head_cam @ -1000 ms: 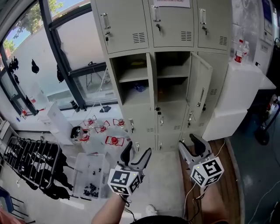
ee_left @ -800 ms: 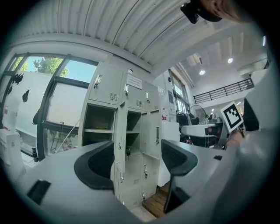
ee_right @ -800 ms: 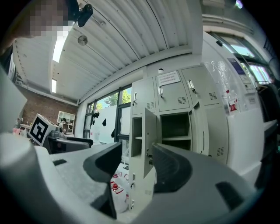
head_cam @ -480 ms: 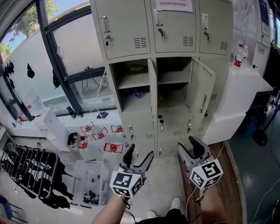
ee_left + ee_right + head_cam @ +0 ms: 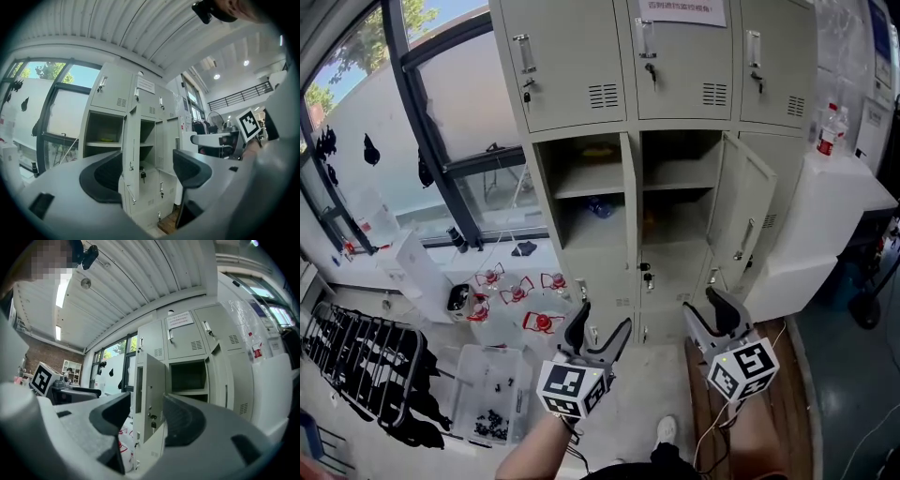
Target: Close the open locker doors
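L gripper [image 5: 597, 328] & R gripper [image 5: 710, 314] both spread, empty, near side, well apart from lockers [image 5: 581, 56]: centre door [image 5: 629, 202] edge-on, right door [image 5: 748, 220] swung out, floor [image 5: 647, 375] between.

A clear bin [image 5: 487, 384] (holding small black parts) sits on the floor [image 5: 647, 394] beside a black wire rack [image 5: 366, 361]. Red-and-clear items [image 5: 542, 323] lie near the window [image 5: 441, 112]. Two bottles [image 5: 830, 131] stand on a white cabinet [image 5: 825, 216].

left gripper [image 5: 598, 330] held low out front, jaws apart, empty. right gripper [image 5: 711, 315] beside it, same deal: jaws apart, nothing held.
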{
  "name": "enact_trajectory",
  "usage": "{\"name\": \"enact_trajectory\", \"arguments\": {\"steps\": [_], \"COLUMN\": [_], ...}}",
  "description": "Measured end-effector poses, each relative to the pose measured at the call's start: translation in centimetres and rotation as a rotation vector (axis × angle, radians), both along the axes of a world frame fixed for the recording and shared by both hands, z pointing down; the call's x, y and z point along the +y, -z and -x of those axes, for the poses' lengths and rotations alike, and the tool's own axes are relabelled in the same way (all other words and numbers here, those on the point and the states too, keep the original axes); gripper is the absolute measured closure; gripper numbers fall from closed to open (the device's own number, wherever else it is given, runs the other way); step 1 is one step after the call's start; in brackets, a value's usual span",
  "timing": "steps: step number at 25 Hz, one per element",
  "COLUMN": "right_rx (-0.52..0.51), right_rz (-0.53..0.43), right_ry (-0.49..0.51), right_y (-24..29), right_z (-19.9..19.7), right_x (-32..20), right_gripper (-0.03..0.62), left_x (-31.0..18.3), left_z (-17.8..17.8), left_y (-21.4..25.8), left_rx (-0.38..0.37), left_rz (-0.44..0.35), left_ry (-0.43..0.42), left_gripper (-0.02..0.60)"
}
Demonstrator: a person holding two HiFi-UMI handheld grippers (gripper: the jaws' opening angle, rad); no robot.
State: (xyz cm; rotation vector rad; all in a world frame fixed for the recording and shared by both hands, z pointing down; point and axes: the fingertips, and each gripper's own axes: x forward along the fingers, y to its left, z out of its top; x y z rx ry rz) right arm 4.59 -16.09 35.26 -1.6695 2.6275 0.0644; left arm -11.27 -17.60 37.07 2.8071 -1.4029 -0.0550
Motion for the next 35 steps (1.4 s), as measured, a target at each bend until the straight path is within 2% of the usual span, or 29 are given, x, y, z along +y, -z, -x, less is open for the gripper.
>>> {"name": "enact_trajectory", "arguments": {"steps": [16, 29, 35], "right_rx": [-0.019, -0.022, -0.034], "right_rz": [0.01, 0.012, 0.01], "right_ry": [0.096, 0.197, 0.253], "right_y": [0.2, 0.1, 0.2], "right_z": [-4.3, -6.7, -6.4], "right_x": [-12.3, -17.1, -18.5], "right_gripper": [0.391, 0.391, 0.393], "left_x": [-11.5, -16.6, -17.6], "left_z": [-4.8, -7.1, -7.0], "left_y": [0.3, 0.0, 0.0], "left_rx": [0.0, 0.018, 0.015], "left_rz": [0.01, 0.015, 0.015], "left_ry": [0.088, 0.196, 0.245], "left_gripper": [0.255, 0.256, 0.259]}}
